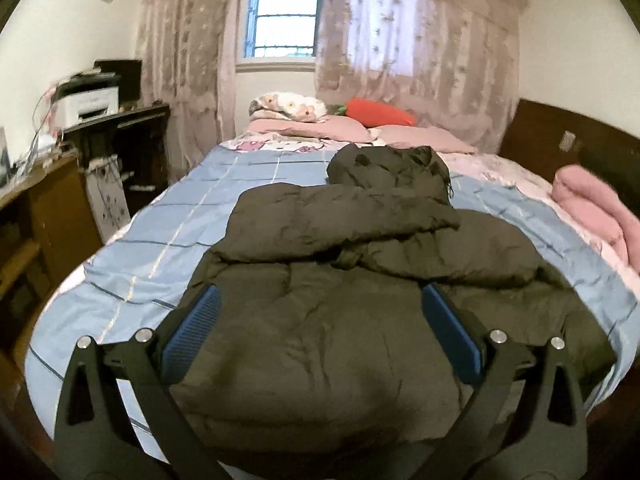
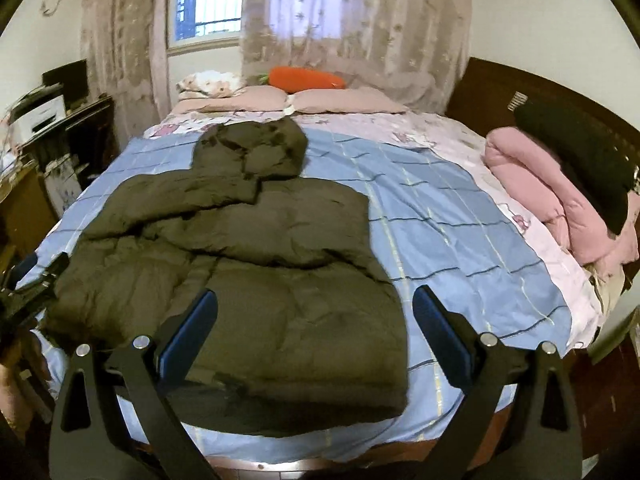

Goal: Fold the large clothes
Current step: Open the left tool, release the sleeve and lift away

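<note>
A dark olive puffer jacket (image 1: 340,288) lies flat on the bed, hood (image 1: 392,168) toward the pillows, both sleeves folded across its chest. It also shows in the right wrist view (image 2: 256,264). My left gripper (image 1: 320,296) is open and empty, hovering above the jacket's lower middle. My right gripper (image 2: 316,300) is open and empty above the jacket's lower right part. The left gripper (image 2: 28,280) shows at the left edge of the right wrist view, beside the jacket's left side.
The bed has a blue checked sheet (image 2: 460,216). Pink pillows (image 2: 340,100) and an orange carrot cushion (image 2: 304,78) lie at its head. A folded pink quilt (image 2: 552,192) with a dark garment (image 2: 580,152) lies at the right. A desk with a printer (image 1: 88,100) stands left.
</note>
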Available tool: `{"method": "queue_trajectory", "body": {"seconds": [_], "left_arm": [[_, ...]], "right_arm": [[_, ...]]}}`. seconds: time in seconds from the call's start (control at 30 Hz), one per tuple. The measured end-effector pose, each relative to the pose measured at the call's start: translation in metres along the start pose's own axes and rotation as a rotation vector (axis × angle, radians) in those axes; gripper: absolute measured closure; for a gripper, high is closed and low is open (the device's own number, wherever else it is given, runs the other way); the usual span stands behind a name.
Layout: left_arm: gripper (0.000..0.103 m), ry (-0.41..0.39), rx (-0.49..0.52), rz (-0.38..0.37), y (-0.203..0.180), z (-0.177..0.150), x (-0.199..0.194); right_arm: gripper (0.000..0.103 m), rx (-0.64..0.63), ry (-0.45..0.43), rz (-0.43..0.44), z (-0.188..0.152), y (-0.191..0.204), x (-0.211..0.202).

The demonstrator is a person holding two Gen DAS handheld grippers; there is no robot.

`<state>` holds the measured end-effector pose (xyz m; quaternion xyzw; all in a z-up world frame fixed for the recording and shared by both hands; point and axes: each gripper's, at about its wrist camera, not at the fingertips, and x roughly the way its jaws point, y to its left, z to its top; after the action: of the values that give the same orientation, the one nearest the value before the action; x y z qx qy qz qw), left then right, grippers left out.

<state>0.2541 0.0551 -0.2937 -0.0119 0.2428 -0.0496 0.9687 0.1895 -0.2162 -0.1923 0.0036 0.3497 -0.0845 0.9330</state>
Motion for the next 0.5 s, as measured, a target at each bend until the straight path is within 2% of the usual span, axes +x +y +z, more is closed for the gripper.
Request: {"method": "queue_trajectory", "body": {"seconds": [0.23, 0.5], "left_arm": [[0.002, 0.032, -0.003, -0.02, 0.004, -0.004, 0.002], [0.002, 0.035, 0.011, -0.018, -0.002, -0.005, 0.001]], "right_arm": [[0.005, -0.035, -0.002, 0.009, -0.001, 0.026, -0.012], [0.005, -0.023, -0.002, 0.006, -0.006, 0.031, -0.016]]}}
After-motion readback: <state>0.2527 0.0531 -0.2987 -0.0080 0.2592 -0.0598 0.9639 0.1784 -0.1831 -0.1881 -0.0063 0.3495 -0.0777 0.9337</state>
